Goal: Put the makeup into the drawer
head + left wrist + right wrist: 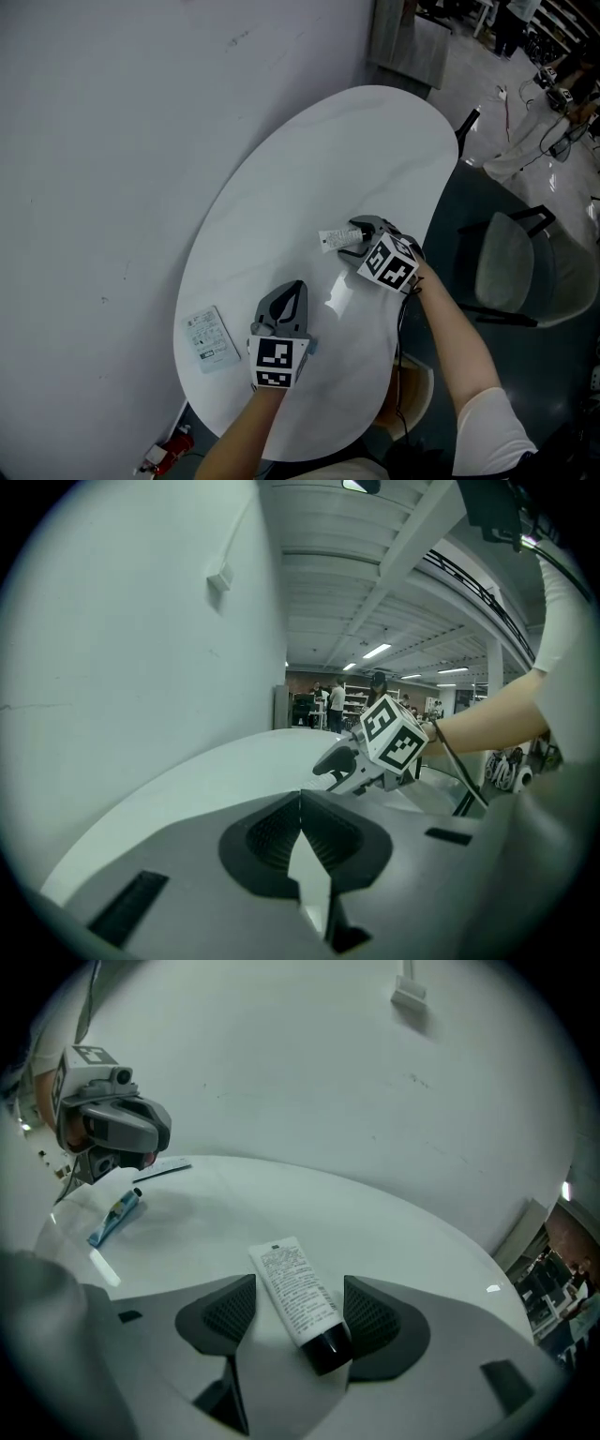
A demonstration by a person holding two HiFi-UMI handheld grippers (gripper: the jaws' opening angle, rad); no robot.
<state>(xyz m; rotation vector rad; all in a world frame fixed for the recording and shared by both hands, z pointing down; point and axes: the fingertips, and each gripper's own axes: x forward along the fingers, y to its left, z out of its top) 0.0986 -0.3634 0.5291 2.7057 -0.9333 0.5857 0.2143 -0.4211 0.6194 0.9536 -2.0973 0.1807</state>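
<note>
The right gripper [300, 1314] rests low on a white oval table [281, 187], its two jaws spread apart and clamping nothing. Between them lies a white tube [292, 1288] of makeup, flat on the tabletop, printed side up. Its black cap points back toward the gripper and sits close to one jaw pad; whether it touches cannot be told. From above, the tube [333, 241] pokes out past the right gripper [354, 234] toward the wall [112, 141].

The left gripper [300, 803] sits nearer the person, above the table's near half, with its jaws pressed together and nothing between them. Seen from overhead, this gripper [296, 289] is well apart from the right one.

A small blue tube [114, 1218] lies on the table beside the left gripper. A flat white packet [208, 339] lies near the table's edge by the wall. A grey chair [511, 267] stands beside the table's far side.
</note>
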